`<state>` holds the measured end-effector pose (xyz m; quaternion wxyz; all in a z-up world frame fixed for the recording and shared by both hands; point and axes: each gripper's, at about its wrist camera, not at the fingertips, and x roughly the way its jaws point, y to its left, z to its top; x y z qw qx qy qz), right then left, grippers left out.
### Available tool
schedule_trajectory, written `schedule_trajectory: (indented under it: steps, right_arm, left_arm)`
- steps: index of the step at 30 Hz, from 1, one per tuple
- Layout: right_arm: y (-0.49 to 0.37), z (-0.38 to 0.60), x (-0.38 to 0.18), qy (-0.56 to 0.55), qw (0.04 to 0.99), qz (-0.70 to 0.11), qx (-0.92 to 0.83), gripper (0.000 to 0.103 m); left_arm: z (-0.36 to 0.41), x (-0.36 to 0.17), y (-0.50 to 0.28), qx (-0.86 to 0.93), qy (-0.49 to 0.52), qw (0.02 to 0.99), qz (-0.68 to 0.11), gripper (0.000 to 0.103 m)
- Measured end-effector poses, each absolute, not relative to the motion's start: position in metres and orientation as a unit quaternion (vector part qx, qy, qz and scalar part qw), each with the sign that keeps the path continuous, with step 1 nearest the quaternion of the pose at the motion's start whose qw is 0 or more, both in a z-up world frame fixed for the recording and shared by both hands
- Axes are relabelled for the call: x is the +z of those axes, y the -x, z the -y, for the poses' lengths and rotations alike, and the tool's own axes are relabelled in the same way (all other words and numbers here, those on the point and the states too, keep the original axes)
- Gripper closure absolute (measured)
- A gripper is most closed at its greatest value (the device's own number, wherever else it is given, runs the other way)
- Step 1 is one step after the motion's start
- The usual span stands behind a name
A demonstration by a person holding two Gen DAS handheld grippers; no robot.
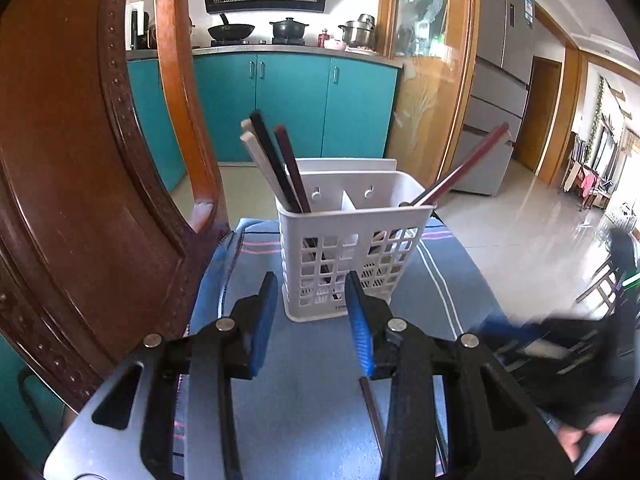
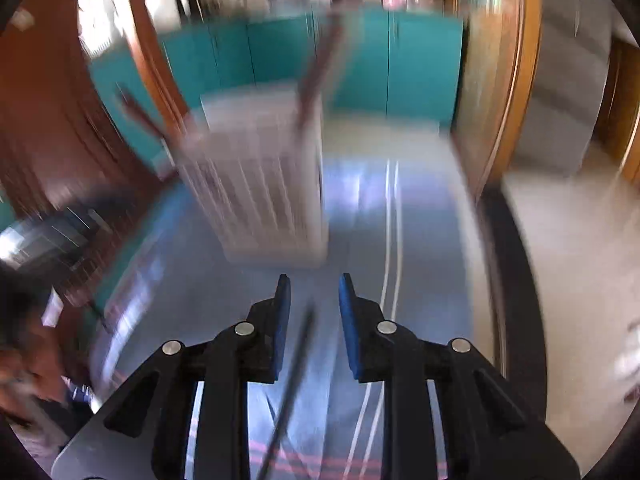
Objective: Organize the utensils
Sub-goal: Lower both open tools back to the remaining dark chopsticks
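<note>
We see a white caddy point(image 1: 352, 240) standing upright on a blue striped cloth point(image 1: 304, 400), just ahead of the left gripper point(image 1: 310, 296). Its left compartment holds four chopsticks point(image 1: 276, 164) leaning left — two pale, two dark; the right one holds a dark red pair point(image 1: 464, 164) leaning right. One more dark chopstick point(image 1: 372, 412) lies flat on the cloth, under the left gripper's right finger. That gripper's jaws stand apart with nothing between them.

A carved wooden chair back point(image 1: 92, 184) crowds the left side, close against the cloth's edge. Beyond it are teal cabinets point(image 1: 292, 100), a stove with a wok point(image 1: 231, 31) and pots, a grey fridge point(image 1: 500, 80) and a pale tiled floor.

The right wrist view is heavily blurred. The right gripper point(image 2: 314, 292) hangs over the cloth point(image 2: 420, 240) with its jaws parted; a dark thin streak point(image 2: 292, 392) runs below between the fingers, but we cannot tell whether it is touched. The caddy point(image 2: 264, 184) shows ahead, to the left.
</note>
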<state>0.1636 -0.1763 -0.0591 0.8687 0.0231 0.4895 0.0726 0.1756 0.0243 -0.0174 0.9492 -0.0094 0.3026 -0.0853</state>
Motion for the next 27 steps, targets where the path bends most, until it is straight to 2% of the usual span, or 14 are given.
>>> schedule_trajectory:
  steps: [6, 11, 12, 13, 21, 27]
  right_arm:
    - [-0.181, 0.163, -0.109, 0.000, 0.833, -0.550, 0.057, 0.078]
    - [-0.187, 0.155, -0.115, 0.020, 0.838, -0.543, 0.054, 0.078]
    - [-0.188, 0.154, -0.115, 0.017, 0.838, -0.543, 0.056, 0.085]
    - [-0.190, 0.156, -0.114, 0.016, 0.835, -0.547, 0.057, 0.102]
    - [-0.189, 0.180, -0.112, -0.024, 0.840, -0.540, 0.044, 0.102]
    - [-0.186, 0.217, -0.104, -0.092, 0.858, -0.505, 0.015, 0.102]
  left_arm:
    - [-0.021, -0.025, -0.181, -0.079, 0.000, 0.945, -0.317, 0.067]
    - [-0.021, -0.036, -0.187, -0.071, 0.002, 0.937, -0.342, 0.066]
    - [-0.021, -0.039, -0.188, -0.070, 0.001, 0.935, -0.346, 0.063]
    - [-0.020, -0.043, -0.190, -0.068, -0.001, 0.933, -0.354, 0.062]
    - [-0.002, -0.092, -0.205, -0.083, -0.003, 0.890, -0.449, 0.060]
    - [0.027, -0.125, -0.195, -0.099, -0.038, 0.866, -0.489, 0.057]
